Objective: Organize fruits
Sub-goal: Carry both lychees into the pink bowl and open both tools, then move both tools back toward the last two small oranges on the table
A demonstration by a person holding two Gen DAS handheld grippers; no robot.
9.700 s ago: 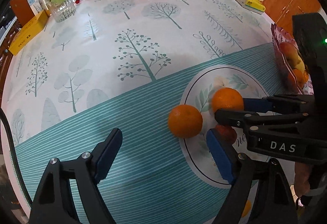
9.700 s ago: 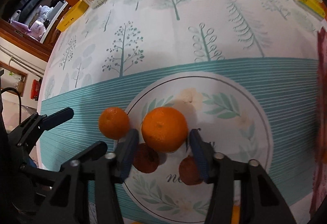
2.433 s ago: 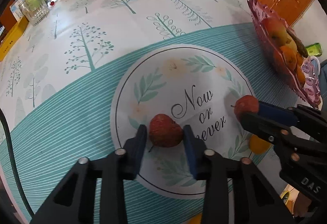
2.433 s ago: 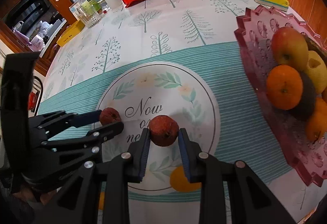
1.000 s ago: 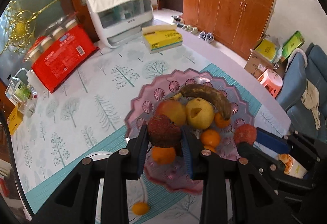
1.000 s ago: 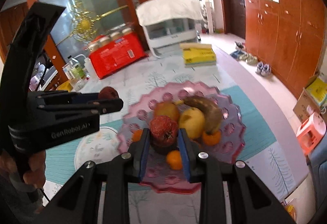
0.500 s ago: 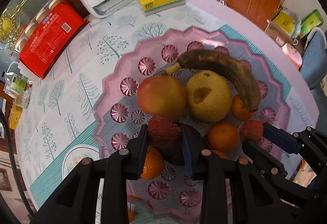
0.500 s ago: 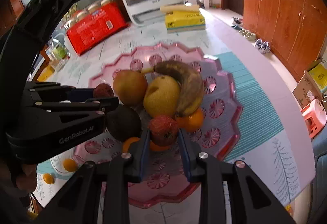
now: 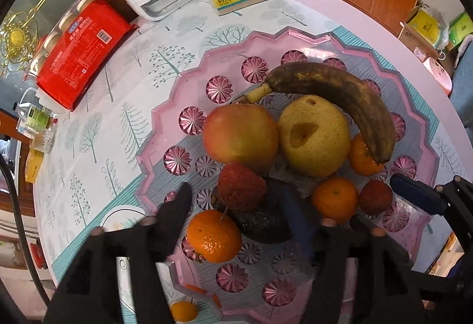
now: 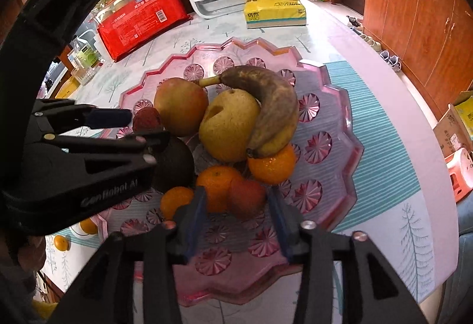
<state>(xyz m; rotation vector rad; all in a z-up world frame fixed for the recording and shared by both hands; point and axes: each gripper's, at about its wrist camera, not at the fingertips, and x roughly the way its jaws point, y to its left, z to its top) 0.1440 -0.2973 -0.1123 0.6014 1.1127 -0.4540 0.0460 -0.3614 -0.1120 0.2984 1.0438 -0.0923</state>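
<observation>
My left gripper [image 9: 236, 206] hangs over the near-left part of the pink fruit tray [image 9: 165, 105], its jaws spread wide and motion-blurred. The left lychee [image 9: 241, 186] sits between them but touches neither. It rests on top of a dark avocado [image 9: 263, 220], leaning against the red apple [image 9: 241, 136], with a mandarin [image 9: 213, 237] just below it.

That perch is my main worry. The lychee is round and sits on a curved, sloping fruit, so a brush from a finger as I pull back could roll it down toward the tray rim or off onto the surface. Its thin stem points down toward the mandarin, and that is the only axis it shows.

In the middle, the yellow pear [image 9: 314, 136] carries the browned banana [image 9: 340, 99]. The banana's long axis curves from its stem end, pointing up-left toward the apple, round to a tip that drops onto a second mandarin [image 9: 362, 157]. The pile is stacked loosely, so a knock could shift it.

On the right, my right gripper [image 10: 236, 211] is also spread, with a gap either side of the right lychee [image 10: 246, 198]. This lychee lies low in the tray against a mandarin [image 10: 217, 186] and looks steadier. The risk here is clipping that mandarin with the left finger as I withdraw. Some small oranges [image 10: 88, 225] lie outside the tray on the surface.
</observation>
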